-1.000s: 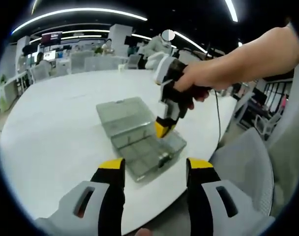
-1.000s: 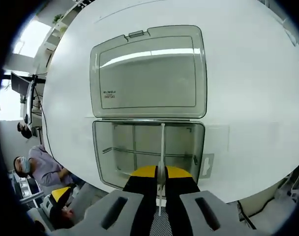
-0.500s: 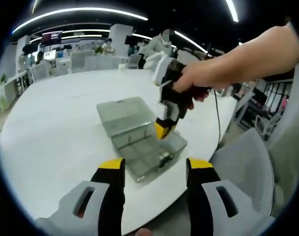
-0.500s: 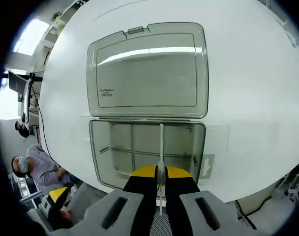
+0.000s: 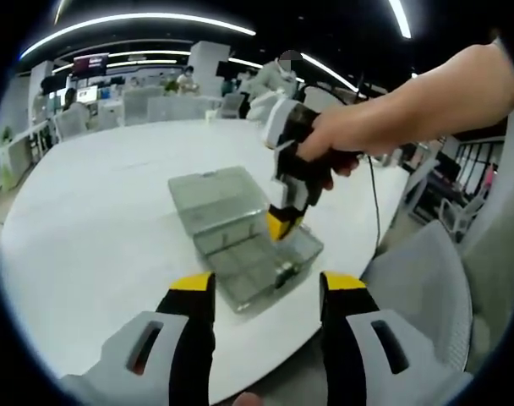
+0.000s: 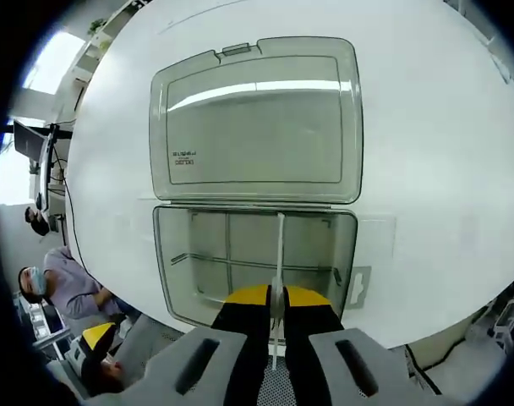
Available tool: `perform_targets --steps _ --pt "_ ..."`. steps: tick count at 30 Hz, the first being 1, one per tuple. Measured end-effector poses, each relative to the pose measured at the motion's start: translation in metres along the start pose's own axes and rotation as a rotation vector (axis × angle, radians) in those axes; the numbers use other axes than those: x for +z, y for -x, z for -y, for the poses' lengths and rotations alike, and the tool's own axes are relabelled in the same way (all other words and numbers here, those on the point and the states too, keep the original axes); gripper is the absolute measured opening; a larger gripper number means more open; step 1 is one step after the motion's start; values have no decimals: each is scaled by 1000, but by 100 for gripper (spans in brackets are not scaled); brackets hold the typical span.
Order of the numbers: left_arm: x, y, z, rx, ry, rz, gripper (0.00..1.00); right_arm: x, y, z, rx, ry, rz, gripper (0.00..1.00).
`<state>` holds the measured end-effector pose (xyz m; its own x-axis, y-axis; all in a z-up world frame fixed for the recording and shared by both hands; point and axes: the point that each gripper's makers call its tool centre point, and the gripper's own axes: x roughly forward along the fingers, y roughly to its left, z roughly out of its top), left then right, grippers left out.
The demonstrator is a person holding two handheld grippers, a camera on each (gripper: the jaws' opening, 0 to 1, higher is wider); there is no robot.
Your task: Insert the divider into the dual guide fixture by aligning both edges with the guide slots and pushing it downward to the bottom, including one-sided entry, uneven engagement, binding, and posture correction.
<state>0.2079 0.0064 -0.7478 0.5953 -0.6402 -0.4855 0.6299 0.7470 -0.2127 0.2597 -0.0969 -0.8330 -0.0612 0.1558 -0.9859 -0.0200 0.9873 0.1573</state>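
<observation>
— Divider (image 6: 279, 254) position? Pinched edge-on in right gripper (image 6: 273, 298) fingers, over open fixture box (image 6: 255, 264) on worktop (image 6: 426, 152).
— Advice: keep it upright, seat both slots evenly. Left gripper (image 5: 265, 292) fingers spread, idle.

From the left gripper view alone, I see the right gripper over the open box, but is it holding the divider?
Observer: Yes. In the right gripper view the right gripper is shut on the divider, a thin white strip seen edge-on.
Operator: Where does the strip sit against the box?
Observer: It runs across the tray toward the hinge side, right of an installed cross divider.
Operator: And the lid?
Observer: The lid lies open flat on the white table, a small printed label near its corner.
</observation>
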Motion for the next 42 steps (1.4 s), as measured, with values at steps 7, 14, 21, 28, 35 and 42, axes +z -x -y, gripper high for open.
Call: perform_targets --steps 7,14,21,28,35,42 --pt "0 0 0 2 2 -1 46 0 -1 0 -6 3 1 0" --pt "0 0 -1 4 5 -2 46 3 -4 0 -14 6 2 0" --pt "-1 -1 -2 4 5 -4 46 6 -8 1 -28 13 11 0" --pt "-1 -1 -3 4 5 -5 46 5 -11 1 -58 24 26 0" --pt "-1 -1 -3 5 6 -6 46 2 -13 1 -81 37 38 0" --pt "-2 -1 -3 5 6 -8 46 2 -18 1 -100 50 52 0"
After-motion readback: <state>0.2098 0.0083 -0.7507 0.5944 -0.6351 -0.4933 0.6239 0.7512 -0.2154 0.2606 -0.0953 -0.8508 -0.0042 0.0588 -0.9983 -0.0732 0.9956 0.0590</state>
